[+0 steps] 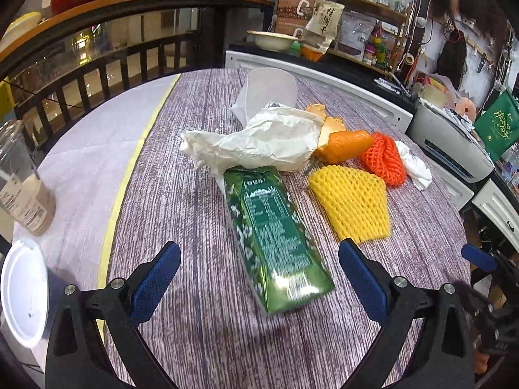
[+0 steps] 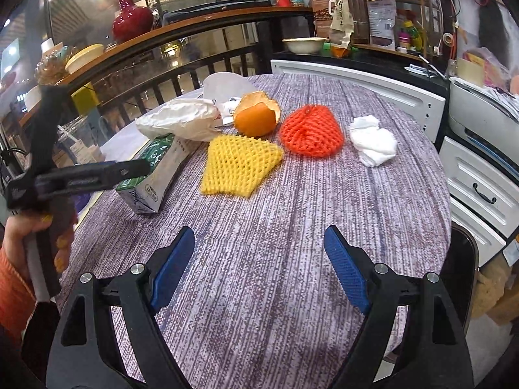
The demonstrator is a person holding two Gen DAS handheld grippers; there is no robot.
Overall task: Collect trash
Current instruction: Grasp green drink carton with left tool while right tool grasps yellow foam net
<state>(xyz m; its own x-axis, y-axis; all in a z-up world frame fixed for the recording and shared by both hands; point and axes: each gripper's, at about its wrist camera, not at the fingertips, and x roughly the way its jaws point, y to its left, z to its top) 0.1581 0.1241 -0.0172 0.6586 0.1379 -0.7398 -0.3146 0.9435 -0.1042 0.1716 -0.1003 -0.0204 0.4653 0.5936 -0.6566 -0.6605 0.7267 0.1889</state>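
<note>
A round table (image 1: 201,340) with a purple-grey cloth carries the trash. A green drink carton (image 1: 275,243) (image 2: 155,168) lies on its side, just ahead of my left gripper (image 1: 259,269), which is open and empty above the cloth. Behind the carton lie a crumpled white paper bag (image 1: 259,139) (image 2: 181,120), orange peel (image 1: 343,144) (image 2: 256,116), a yellow foam net (image 1: 353,202) (image 2: 240,165), an orange foam net (image 1: 384,159) (image 2: 311,131) and a white tissue (image 1: 416,167) (image 2: 373,144). My right gripper (image 2: 259,253) is open and empty, short of the yellow net.
A clear plastic cup (image 1: 269,92) stands behind the paper bag. At the left stand a cup with a milky drink (image 1: 22,188) and a white lid (image 1: 22,291). White cabinets (image 2: 373,94) and a printer (image 1: 454,149) border the table's far and right sides. A hand (image 2: 35,236) holds the left gripper.
</note>
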